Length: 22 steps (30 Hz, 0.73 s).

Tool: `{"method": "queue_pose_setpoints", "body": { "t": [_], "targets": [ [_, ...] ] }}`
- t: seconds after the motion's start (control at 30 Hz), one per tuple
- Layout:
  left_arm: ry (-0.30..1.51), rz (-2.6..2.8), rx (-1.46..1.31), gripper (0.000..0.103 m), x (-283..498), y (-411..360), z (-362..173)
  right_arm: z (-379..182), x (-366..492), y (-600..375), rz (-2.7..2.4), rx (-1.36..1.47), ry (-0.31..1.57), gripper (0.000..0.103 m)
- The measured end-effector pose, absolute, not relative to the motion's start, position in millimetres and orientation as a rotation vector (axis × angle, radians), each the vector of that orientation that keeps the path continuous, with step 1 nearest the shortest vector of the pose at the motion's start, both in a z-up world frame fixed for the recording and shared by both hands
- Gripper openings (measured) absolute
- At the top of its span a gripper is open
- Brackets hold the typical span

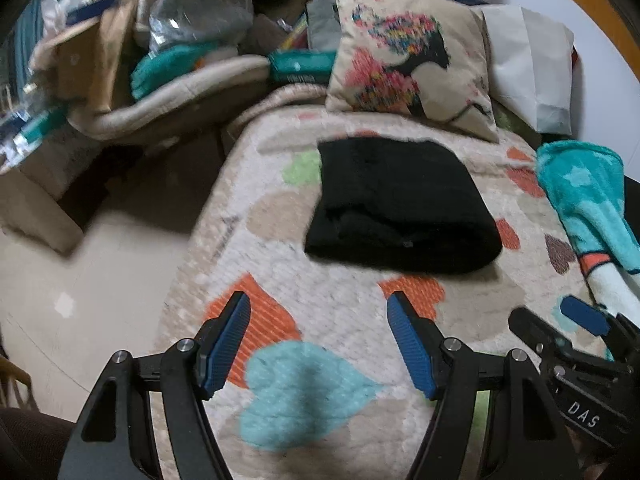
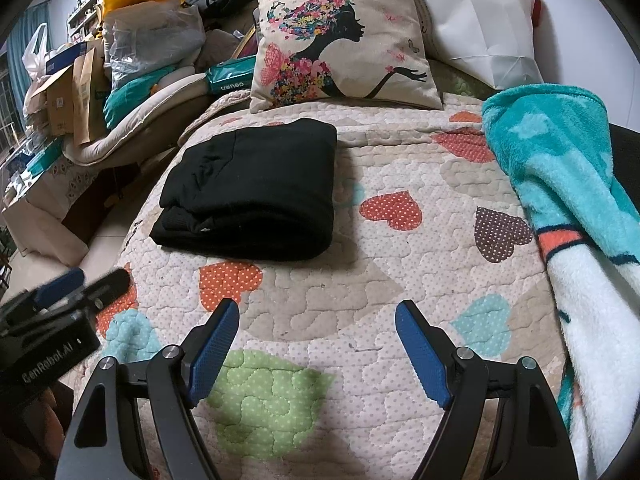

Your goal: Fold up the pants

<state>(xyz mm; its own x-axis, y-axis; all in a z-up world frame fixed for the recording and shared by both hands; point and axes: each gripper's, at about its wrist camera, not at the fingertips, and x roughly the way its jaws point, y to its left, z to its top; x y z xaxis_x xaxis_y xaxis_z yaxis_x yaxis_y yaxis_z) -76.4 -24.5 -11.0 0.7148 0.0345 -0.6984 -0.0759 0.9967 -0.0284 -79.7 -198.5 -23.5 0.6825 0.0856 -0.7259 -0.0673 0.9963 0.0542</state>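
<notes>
The black pants (image 1: pixel 400 204) lie folded into a compact rectangle on the heart-patterned quilt (image 1: pixel 320 292), ahead of both grippers; they also show in the right wrist view (image 2: pixel 252 188). My left gripper (image 1: pixel 318 312) is open and empty, hovering over the quilt short of the pants. My right gripper (image 2: pixel 316 320) is open and empty too, over the quilt nearer the bed's middle (image 2: pixel 360 280). Each gripper shows at the edge of the other's view: the right gripper (image 1: pixel 560 320) and the left gripper (image 2: pixel 84 280).
A printed cushion (image 2: pixel 344 44) and a white bag (image 2: pixel 476 20) stand behind the pants. A teal fleece blanket (image 2: pixel 560 184) lies along the right side of the bed. Boxes, bags and bedding (image 2: pixel 120 64) are piled at the left, beyond the bed's edge and the floor (image 1: pixel 80 280).
</notes>
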Motion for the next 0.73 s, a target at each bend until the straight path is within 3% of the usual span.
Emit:
{"method": "queue_pose_setpoints", "body": {
  "t": [0.03,0.13,0.23,0.33,0.73],
  "targets": [
    [0.745,0.067,-0.054,0.073,-78,-24,-6,-23,-79,-198,0.086,0.024,0.814,0.085],
    [0.643,0.091,-0.042,0.093,-85,-20,13,-22,-81,-197,0.089,0.021,0.804,0.085],
    [0.565,0.102,-0.022,0.103,-92,-20,29,-20,-82,-195,0.094,0.016,0.793,0.085],
    [0.555,0.140,-0.009,0.103,-91,-20,28,-19,-82,-192,0.102,0.008,0.787,0.085],
    [0.869,0.081,-0.083,0.103,-69,-22,-17,-28,-77,-188,0.112,0.002,0.830,0.086]
  ]
}}
